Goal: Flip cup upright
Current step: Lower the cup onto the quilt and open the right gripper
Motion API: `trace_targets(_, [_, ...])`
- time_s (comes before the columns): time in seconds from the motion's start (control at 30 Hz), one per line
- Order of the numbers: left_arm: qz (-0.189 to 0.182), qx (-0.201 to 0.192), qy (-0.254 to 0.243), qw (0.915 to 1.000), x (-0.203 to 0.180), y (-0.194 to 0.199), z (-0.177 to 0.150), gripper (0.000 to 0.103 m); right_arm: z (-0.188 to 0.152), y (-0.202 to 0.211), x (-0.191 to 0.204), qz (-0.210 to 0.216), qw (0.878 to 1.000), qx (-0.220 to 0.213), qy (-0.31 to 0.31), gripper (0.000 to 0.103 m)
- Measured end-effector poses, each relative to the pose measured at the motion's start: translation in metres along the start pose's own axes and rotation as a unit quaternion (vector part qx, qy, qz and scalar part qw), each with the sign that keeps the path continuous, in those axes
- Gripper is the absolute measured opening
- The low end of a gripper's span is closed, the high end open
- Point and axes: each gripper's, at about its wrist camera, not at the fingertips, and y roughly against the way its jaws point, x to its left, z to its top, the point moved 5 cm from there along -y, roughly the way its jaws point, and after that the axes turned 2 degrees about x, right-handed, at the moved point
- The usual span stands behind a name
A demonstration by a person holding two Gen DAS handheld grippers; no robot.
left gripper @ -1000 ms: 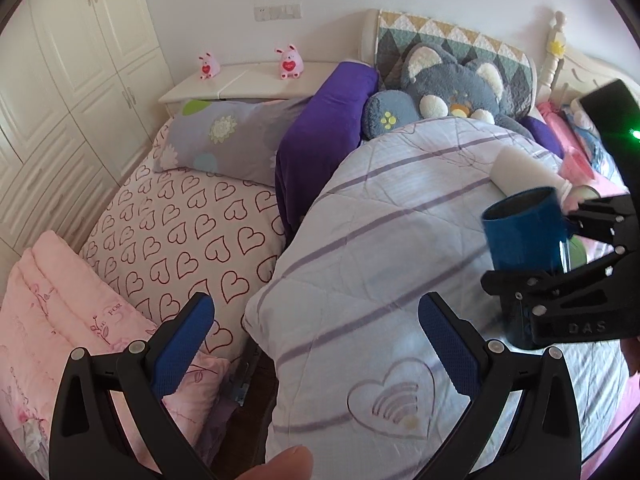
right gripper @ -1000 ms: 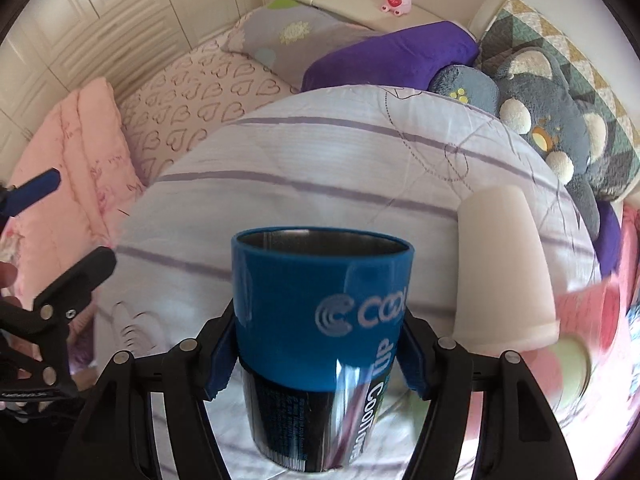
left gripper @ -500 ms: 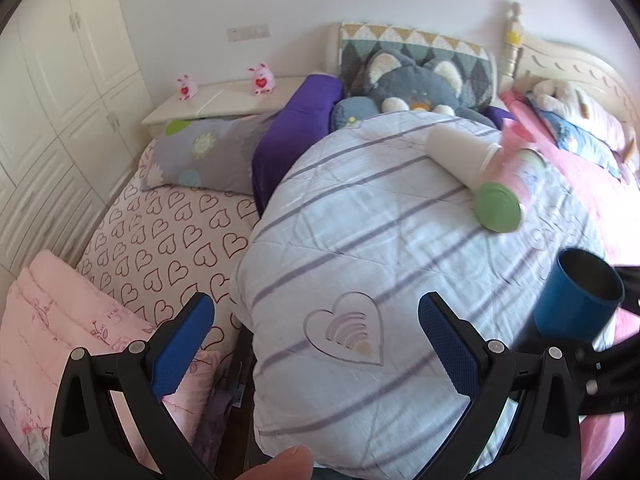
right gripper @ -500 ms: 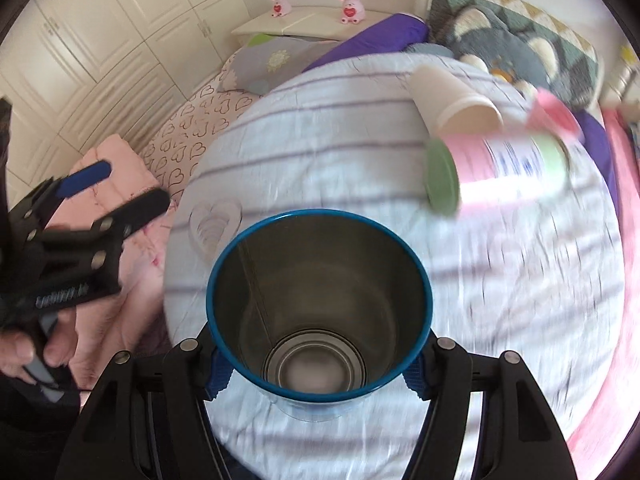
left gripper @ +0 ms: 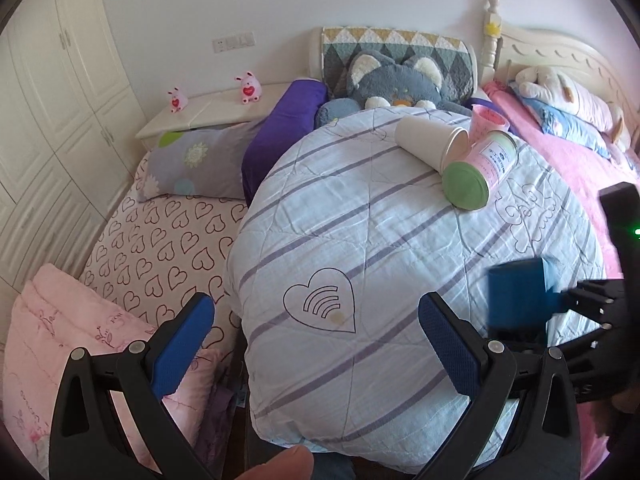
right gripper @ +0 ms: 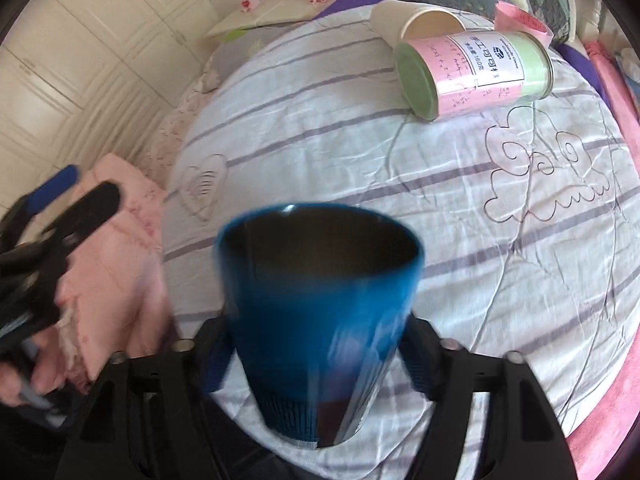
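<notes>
A blue cup (right gripper: 320,312) with a dark metal inside sits between my right gripper's (right gripper: 316,356) fingers, mouth up and tilted a little, blurred by motion. It stands low over the striped quilt (right gripper: 460,208); I cannot tell if its base touches. In the left wrist view the cup (left gripper: 518,294) shows at the right, held by the right gripper (left gripper: 560,304). My left gripper (left gripper: 316,344) is open and empty over the quilt's near edge.
A white paper cup (left gripper: 430,142) and a pink-and-green canister (left gripper: 480,172) lie on their sides at the quilt's far end, with a pink cup (left gripper: 490,120) behind. Plush toys, pillows and a headboard lie beyond. A folded pink blanket (left gripper: 48,344) is at the left.
The right gripper has lowered the blue cup toward the quilt and tipped it from mouth-toward-camera to nearly upright. The left gripper stays open and has drifted slightly.
</notes>
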Motion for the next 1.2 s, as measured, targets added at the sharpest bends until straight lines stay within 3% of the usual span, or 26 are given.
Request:
trace_targets(0.1, [0.003, 0.002, 0.0, 1.0, -0.002, 0.002, -0.001, 0.103, 0.001, -0.006, -0.001, 0.006, 1.0, -0.012, -0.019, 0.084])
trace_targets(0.33, [-0.004, 0.009, -0.004, 0.9999, -0.012, 0.003, -0.003, 0.103, -0.012, 0.022, -0.019, 0.028, 0.992, -0.095, -0.075, 0.084])
trace_targets(0.5, [-0.015, 0.011, -0.009, 0.9998, -0.025, 0.006, -0.005, 0.103, -0.032, 0.047, -0.022, -0.005, 0.983, -0.151, -0.105, 0.084])
trace_targets(0.83, [-0.01, 0.005, -0.024, 0.9996, -0.036, 0.016, -0.013, 0.103, -0.062, 0.102, -0.014, -0.131, 0.958, -0.224, -0.118, 0.084])
trace_targets(1.0, [-0.012, 0.001, -0.031, 0.9995, -0.039, 0.021, -0.017, 0.103, -0.072, 0.124, -0.013, -0.157, 0.95, -0.242, -0.122, 0.084])
trace_targets(1.2, [-0.018, 0.0, -0.03, 0.9994, -0.042, 0.025, -0.017, 0.103, -0.075, 0.133, -0.014, -0.161, 0.947, -0.249, -0.122, 0.084])
